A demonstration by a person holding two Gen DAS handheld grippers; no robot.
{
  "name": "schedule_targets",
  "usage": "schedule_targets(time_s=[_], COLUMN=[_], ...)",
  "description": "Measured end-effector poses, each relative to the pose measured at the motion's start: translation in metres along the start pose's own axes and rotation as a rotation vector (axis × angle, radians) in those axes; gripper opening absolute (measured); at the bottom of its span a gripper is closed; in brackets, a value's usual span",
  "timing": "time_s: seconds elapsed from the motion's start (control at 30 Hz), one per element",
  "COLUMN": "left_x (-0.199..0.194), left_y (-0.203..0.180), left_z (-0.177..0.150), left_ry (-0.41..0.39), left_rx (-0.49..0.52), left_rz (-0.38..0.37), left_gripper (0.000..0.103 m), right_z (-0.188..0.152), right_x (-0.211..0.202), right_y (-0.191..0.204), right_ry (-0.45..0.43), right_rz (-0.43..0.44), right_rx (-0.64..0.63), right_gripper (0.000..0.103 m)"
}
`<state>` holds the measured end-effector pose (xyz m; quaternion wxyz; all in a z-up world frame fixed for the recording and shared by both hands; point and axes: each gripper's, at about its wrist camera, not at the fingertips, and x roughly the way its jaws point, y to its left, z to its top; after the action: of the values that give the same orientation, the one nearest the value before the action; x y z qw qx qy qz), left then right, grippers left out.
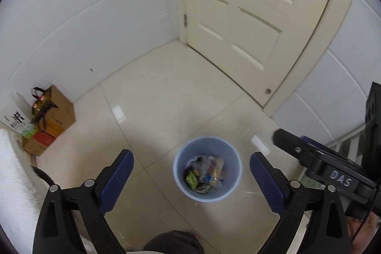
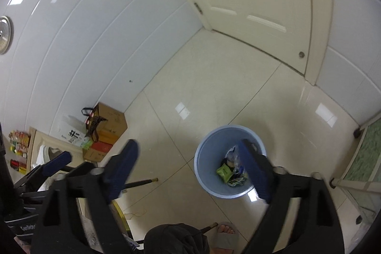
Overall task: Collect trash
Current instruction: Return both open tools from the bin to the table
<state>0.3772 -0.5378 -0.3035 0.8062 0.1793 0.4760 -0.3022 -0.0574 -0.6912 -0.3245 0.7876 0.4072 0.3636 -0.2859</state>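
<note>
Fingers (image 1: pixel 119 180) of both grippers spread wide and empty, angled down over the blue bin (image 1: pixel 207 168).

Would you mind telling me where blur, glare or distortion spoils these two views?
Left wrist: the light-blue plastic bin is blurred, and the cream panelled door bows. Right wrist: white ceiling-light reflections glare on the glossy beige floor tiles, and the wall lines curve.

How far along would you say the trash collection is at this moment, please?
Done: wrappers already lie in the blue bin on the floor. In hand: nothing; the left claw and right claw both stand open and empty above it. Left: no loose trash shows on the visible tiles.
</note>
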Motion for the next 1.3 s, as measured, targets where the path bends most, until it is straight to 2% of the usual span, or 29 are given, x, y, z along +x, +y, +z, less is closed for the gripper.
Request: schedule_targets(time_s=[0.07,0.3,0.5,0.93,1.1,1.3], left_x=[-0.009,-0.052,-0.124,-0.283,-0.341,-0.393], left_y=[0.002,0.004,0.015,0.08,0.099,0.115], left_z=[-0.002,-0.021,-0.056,-0.167,-0.218,-0.28], left_ry=[-0.021,-0.115,-0.209,-0.4,-0.487,-0.551], left_rx=[-0.005,-0.015,-0.05,-0.164,-0.204,-0.249], left_rz=[0.009,0.019,0.024,0.034,0.078,0.121], left_gripper=[0.1,0.101,0.102,0.102,0.102,0.102], right_z=[-0.002,-0.004,-0.008,-0.038,-0.052,-0.075], right_x=[-0.007,-0.032,-0.068,-0.14,-0.157,-0.176], right_y=[0.002,0.021,0.056,0.161,0.203,0.255], right_ry=[-0.014,-0.052,-0.109,-0.22,-0.246,-0.272], right_rz=[-0.017,-0.023,-0.003,0.1,0.139,0.187], right_rx=[0.002,-0.011,-0.063,-0.216,-0.287,-0.385], right_gripper=[0.103,0.103,0.103,0.103,0.103,0.103])
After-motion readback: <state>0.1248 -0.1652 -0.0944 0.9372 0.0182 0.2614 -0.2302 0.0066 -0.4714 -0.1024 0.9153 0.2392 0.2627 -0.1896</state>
